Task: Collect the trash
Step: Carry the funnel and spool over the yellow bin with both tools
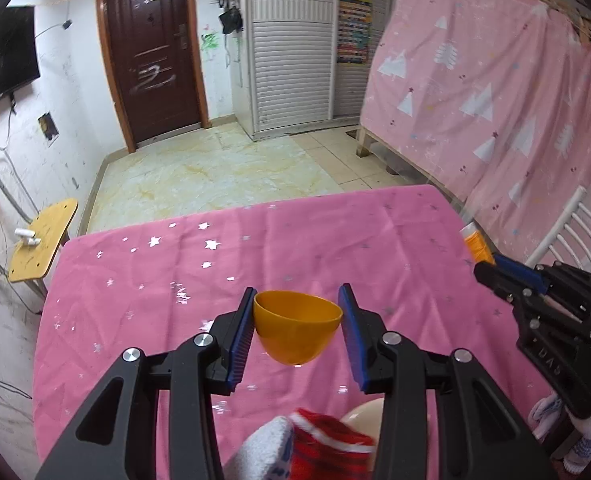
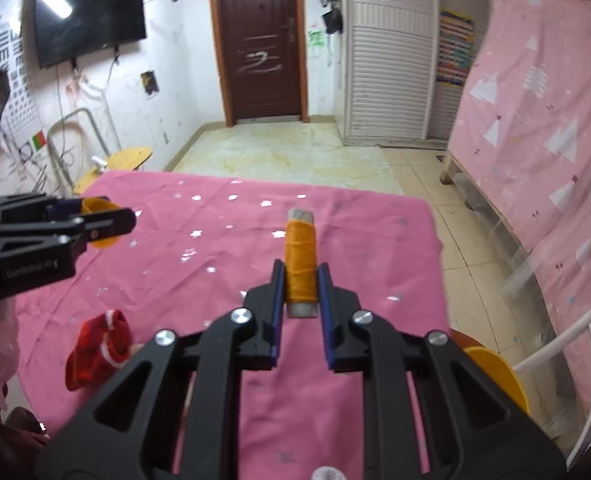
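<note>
My left gripper (image 1: pixel 298 312) is shut on a small orange plastic cup (image 1: pixel 295 330) and holds it above the pink star-patterned tablecloth (image 1: pixel 155 280). It also shows at the left of the right wrist view (image 2: pixel 107 220) with the cup (image 2: pixel 99 224). My right gripper (image 2: pixel 301 280) is shut on an orange thread spool (image 2: pixel 300 264), which lies lengthwise between its fingers above the cloth. That gripper shows at the right edge of the left wrist view (image 1: pixel 485 270) with the spool (image 1: pixel 477 246).
A red and white sock (image 2: pixel 95 352) lies near the cloth's front left, also in the left wrist view (image 1: pixel 331 444) next to a cream bowl (image 1: pixel 365 414). A yellow object (image 2: pixel 499 372) sits front right. A white chair (image 1: pixel 567 232) stands right; a wooden stool (image 1: pixel 41 240) left.
</note>
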